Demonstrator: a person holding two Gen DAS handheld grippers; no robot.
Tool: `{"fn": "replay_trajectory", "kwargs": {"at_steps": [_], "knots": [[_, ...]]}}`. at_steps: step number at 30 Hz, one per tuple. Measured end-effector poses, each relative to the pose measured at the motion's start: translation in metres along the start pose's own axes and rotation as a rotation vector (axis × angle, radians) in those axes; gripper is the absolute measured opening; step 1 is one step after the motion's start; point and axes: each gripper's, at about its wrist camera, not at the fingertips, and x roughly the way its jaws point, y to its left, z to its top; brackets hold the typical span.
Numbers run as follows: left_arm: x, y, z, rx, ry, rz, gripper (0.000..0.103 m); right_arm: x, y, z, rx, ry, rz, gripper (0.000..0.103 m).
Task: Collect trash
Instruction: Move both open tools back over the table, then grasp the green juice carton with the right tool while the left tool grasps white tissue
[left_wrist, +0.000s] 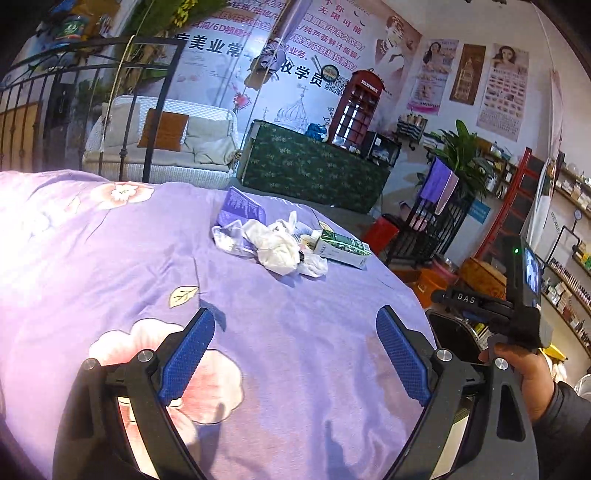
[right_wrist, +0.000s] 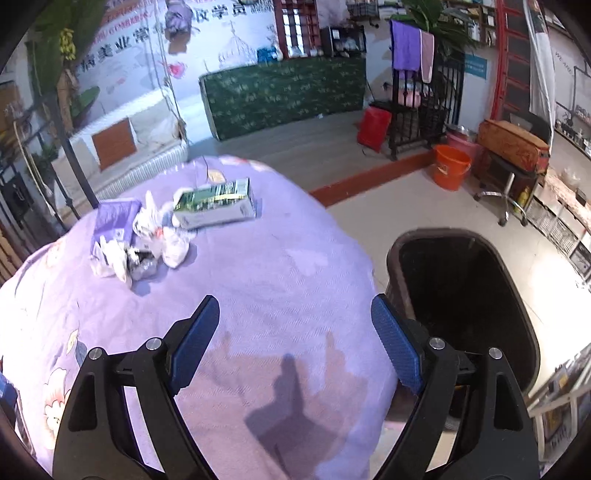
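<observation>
Plainly, both grippers are spread wide with nothing between their blue pads: the left gripper (left_wrist: 295, 354) and the right gripper (right_wrist: 295, 347) hover over bare purple bedspread (left_wrist: 110, 236), well short of the trash. That trash lies in one loose heap toward the far edge of the bed: crumpled white tissues (left_wrist: 275, 245) touching a green-and-white carton (left_wrist: 341, 249), with a purple packet (left_wrist: 242, 210) just behind. The dark bin (right_wrist: 469, 295) stands on the floor beside the bed's right edge. The likely trouble is a pinch that catches the quilt's soft fabric along with a tissue and drags the heap. The light tissues could also slip free during the carry and fall between bed and bin. The carton sits near the far edge and could be nudged off.
</observation>
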Motion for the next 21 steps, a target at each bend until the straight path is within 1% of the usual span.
{"fn": "replay_trajectory", "kwargs": {"at_steps": [2, 5, 8, 11, 16, 19, 21], "knots": [[-0.005, 0.01, -0.001, -0.005, -0.009, 0.001, 0.087, 0.002, -0.002, -0.001, 0.01, 0.011, -0.041, 0.084], [-0.008, 0.024, 0.0, -0.012, -0.005, -0.001, 0.087, 0.002, -0.001, -0.003, -0.016, 0.0, -0.137, 0.084], [-0.009, 0.026, 0.0, -0.009, 0.006, -0.008, 0.087, 0.0, -0.009, -0.003, 0.014, -0.011, -0.163, 0.084], [-0.008, 0.017, -0.001, 0.019, 0.013, -0.032, 0.087, -0.002, -0.023, -0.004, 0.048, -0.026, -0.202, 0.084], [-0.006, -0.006, -0.007, 0.085, 0.022, -0.071, 0.087, -0.006, -0.05, 0.004, 0.121, -0.034, -0.216, 0.084], [0.001, -0.018, -0.009, 0.104, 0.037, -0.072, 0.087, -0.01, -0.052, 0.006, 0.11, -0.059, -0.203, 0.084], [0.008, -0.023, -0.009, 0.113, 0.052, -0.071, 0.087, -0.009, -0.047, 0.006, 0.076, -0.068, -0.177, 0.084]]}}
